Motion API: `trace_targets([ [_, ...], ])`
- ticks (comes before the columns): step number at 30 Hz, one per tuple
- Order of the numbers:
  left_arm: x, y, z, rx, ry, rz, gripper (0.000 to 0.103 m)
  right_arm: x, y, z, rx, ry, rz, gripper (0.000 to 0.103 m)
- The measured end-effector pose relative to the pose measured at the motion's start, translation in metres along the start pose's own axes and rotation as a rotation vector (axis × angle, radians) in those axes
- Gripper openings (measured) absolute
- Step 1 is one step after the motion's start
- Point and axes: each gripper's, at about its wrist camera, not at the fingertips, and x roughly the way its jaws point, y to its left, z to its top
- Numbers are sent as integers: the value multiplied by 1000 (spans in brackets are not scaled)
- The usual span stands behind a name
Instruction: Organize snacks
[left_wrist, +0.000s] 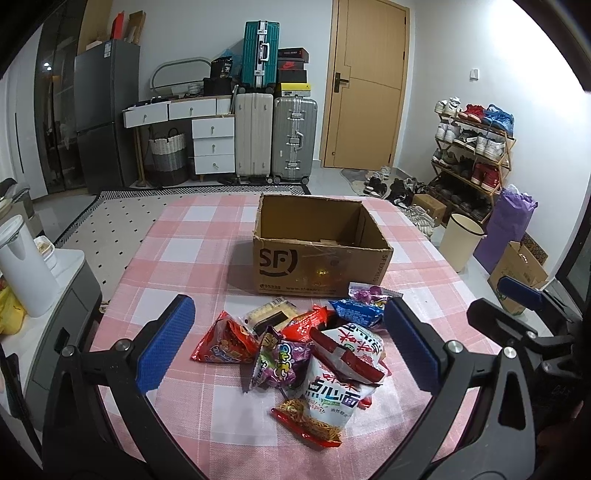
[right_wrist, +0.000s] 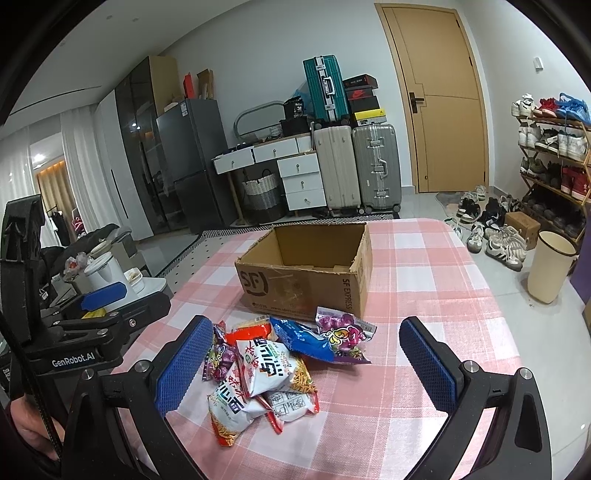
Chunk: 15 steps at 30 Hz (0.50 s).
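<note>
A pile of snack packets (left_wrist: 303, 354) lies on the pink checked tablecloth (left_wrist: 184, 258), in front of an open, empty SF cardboard box (left_wrist: 317, 266). The pile holds a white noodle bag (left_wrist: 340, 384), a red packet (left_wrist: 221, 343), a purple packet (left_wrist: 284, 365) and a blue packet (left_wrist: 354, 310). My left gripper (left_wrist: 288, 339) is open and empty, hovering over the pile. My right gripper (right_wrist: 314, 362) is open and empty, above the same pile (right_wrist: 269, 369), with the box (right_wrist: 306, 273) behind. The blue packet (right_wrist: 303, 338) and a purple one (right_wrist: 343, 332) lie nearest the box.
The right gripper's body (left_wrist: 517, 332) shows at the right of the left view; the left one (right_wrist: 74, 325) at the left of the right view. A white kettle (left_wrist: 22, 266) stands on a side cabinet to the left. A bin (right_wrist: 550, 269) and a shoe rack (left_wrist: 472, 155) stand on the right.
</note>
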Motion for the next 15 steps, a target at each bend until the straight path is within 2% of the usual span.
trace_targets([
  [15,12,4,-4,-9,29,-10,102,4,-8,-3,28,-12,-17,103],
])
